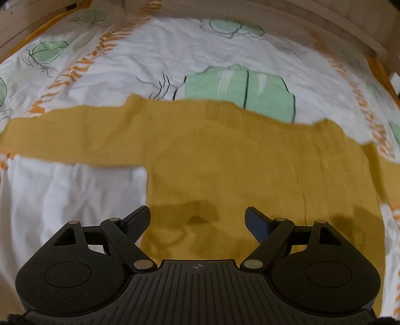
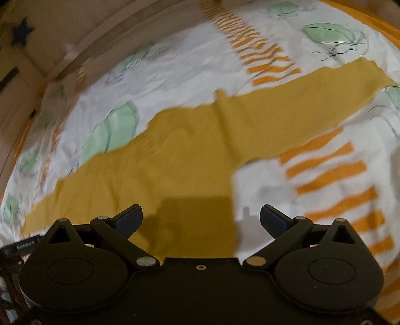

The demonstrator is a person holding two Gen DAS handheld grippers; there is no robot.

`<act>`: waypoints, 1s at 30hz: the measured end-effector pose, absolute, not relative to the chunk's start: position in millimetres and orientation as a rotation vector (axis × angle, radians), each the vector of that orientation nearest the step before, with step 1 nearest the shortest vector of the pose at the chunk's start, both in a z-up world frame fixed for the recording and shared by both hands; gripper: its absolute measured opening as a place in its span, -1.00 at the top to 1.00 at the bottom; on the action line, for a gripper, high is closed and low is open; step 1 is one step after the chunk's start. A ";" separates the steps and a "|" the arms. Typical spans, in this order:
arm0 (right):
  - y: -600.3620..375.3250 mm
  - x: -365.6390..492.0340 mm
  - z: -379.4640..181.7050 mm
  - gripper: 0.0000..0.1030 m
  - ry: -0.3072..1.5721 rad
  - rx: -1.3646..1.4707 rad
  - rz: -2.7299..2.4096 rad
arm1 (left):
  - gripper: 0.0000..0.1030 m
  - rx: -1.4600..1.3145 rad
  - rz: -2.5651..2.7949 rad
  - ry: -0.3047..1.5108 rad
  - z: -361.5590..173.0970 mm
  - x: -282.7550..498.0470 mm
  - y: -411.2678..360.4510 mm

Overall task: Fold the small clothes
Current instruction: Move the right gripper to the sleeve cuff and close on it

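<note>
A small mustard-yellow long-sleeved sweater lies flat on the bed, sleeves spread out to both sides. My left gripper is open and empty, hovering above the sweater's lower left part near the hem. In the right wrist view the sweater runs diagonally, one sleeve reaching to the upper right. My right gripper is open and empty above the sweater's lower right edge, where the yellow cloth meets the sheet.
The bed sheet is white with green shapes and orange stripes, slightly wrinkled. A wooden bed frame curves around the far side; it also shows in the right wrist view. A dark star sticker is on the wall.
</note>
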State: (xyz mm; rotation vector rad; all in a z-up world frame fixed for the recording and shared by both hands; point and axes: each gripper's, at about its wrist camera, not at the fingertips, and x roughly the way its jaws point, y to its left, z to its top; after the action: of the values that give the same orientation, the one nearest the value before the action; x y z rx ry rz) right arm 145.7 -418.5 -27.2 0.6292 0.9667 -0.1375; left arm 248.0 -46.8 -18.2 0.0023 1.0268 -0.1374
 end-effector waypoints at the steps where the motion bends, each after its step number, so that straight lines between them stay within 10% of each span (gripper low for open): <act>1: -428.5 149.6 -29.7 -0.96 0.965 0.637 -0.157 | -0.60 -0.004 -0.140 1.010 -19.6 253.4 -47.1; 30: -672.7 198.1 -53.9 -0.86 0.906 0.521 -0.654 | -0.77 0.054 -0.179 1.023 -80.5 300.8 -63.1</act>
State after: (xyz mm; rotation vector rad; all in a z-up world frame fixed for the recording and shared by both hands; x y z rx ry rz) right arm 198.1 -672.7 -53.9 0.5215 0.9057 -0.6538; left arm 300.8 -63.1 -80.5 0.0538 1.0226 -0.1786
